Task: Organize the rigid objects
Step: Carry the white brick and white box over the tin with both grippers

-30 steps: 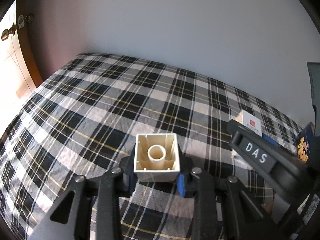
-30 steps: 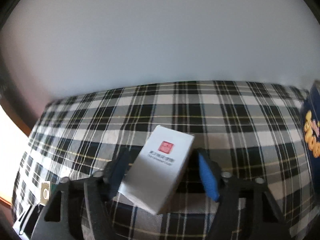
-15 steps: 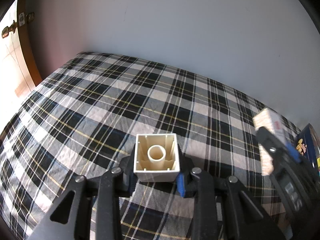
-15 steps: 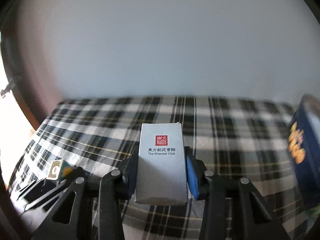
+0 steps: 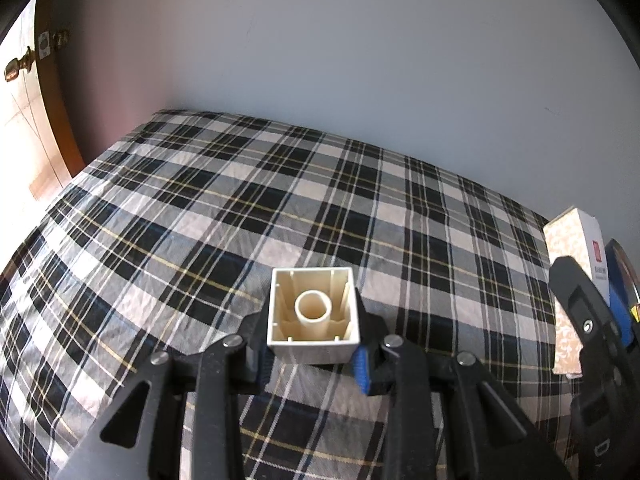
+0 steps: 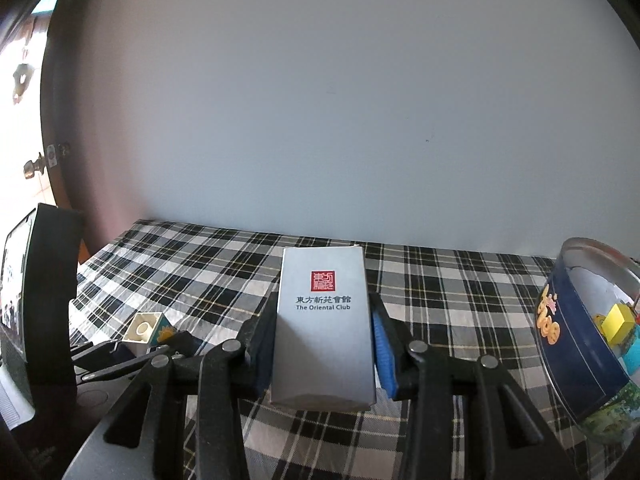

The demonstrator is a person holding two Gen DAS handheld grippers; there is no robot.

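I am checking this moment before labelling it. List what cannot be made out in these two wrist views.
- Blue tin, right wrist view: cut off by the right edge; its lettering is only partly readable and its contents partly hidden by its wall.
- White box, left wrist view: its lower part is hidden behind the right gripper.
- Cream block, left wrist view: only its hollow underside shows in the left gripper; its studs are hidden.

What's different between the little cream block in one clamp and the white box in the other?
The cream block is squat, square and hollow, its open underside showing a round tube; the white box is taller, closed and printed with a red seal and lettering. The block is plastic-looking, the box looks like cardboard. Both are held off the checked cloth between jaws.
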